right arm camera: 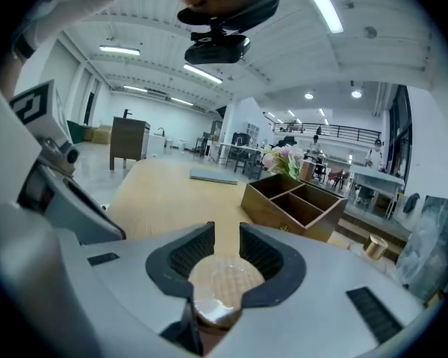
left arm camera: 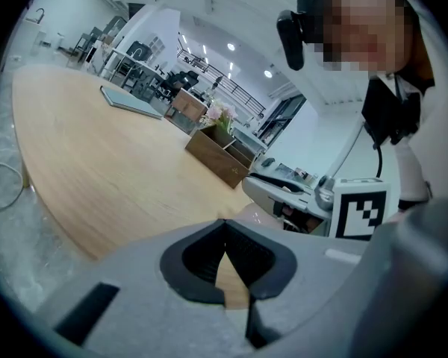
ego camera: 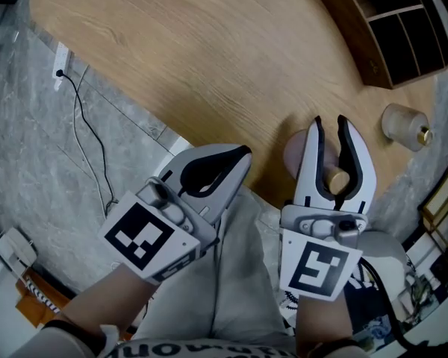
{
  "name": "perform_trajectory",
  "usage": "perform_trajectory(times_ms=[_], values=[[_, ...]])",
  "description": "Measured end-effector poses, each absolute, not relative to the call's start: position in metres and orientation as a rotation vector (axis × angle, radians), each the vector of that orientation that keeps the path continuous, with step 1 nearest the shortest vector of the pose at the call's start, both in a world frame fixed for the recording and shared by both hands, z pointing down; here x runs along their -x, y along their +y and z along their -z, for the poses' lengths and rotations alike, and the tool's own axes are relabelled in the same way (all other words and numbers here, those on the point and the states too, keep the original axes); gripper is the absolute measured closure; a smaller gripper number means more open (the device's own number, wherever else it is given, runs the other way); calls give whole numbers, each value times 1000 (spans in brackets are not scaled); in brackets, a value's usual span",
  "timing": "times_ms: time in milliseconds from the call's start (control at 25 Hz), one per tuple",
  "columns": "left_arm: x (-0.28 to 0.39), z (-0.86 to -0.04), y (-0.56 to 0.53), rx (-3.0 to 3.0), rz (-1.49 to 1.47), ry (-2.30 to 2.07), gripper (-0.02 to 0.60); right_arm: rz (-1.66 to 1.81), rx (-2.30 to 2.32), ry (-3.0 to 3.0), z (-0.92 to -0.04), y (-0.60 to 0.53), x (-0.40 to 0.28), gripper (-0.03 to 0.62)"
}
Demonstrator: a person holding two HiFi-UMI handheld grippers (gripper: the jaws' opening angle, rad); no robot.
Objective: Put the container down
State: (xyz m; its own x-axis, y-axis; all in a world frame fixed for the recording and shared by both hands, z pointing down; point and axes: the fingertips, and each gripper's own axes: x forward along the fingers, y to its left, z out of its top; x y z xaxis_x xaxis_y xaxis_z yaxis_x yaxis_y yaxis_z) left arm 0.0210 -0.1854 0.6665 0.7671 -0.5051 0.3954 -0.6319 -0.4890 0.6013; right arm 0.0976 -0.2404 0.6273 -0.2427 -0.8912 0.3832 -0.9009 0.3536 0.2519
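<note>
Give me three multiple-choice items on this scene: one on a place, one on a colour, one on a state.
1. Where is the wooden organiser box?
A. on the far right part of the table
B. on the floor
C. on a shelf

2. What colour is the cap of the small jar?
A. blue
B. gold
C. black

3. How is the right gripper?
A. open, empty
B. out of view
C. shut on the container

Answers:
1 A: the head view shows it on the tabletop, upper right.
2 B: the cap gleams gold.
3 C: the jaws press the container's tan lid.

Light wood table (ego camera: 209,43); white right claw (ego camera: 330,125); tan-lidded container (right arm camera: 222,286).
</note>
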Motion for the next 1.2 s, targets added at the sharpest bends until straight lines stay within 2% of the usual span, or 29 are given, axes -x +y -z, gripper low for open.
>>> perform_trajectory(times_ms=[440, 800, 840, 880, 920, 960, 1200], values=[[-13, -634, -185, -2241, -193, -883, 568, 121, -1515, -2165, -629, -235, -89, 513], [-14, -610, -204, -2277, -186, -847, 568, 4, -1466, -2142, -644, -231, -92, 492], [-13, -607, -207, -2281, -195, -845, 567, -55, -1455, -2156, -646, -230, -91, 477], [-12, -605, -209, -2280, -207, -844, 568, -129, -1438, -2175, -648, -229, -90, 439], [-9, -603, -210, -2277, -226, -844, 567, -202, -1415, -2192, -650, -227, -88, 371], [-5, -601, -210, -2274, -254, -846, 566, -259, -1391, -2203, -651, -225, -87, 354], [22, -598, -196, -2200, -470, -841, 568, -425, -1336, -2199, -629, -225, -93, 341]])
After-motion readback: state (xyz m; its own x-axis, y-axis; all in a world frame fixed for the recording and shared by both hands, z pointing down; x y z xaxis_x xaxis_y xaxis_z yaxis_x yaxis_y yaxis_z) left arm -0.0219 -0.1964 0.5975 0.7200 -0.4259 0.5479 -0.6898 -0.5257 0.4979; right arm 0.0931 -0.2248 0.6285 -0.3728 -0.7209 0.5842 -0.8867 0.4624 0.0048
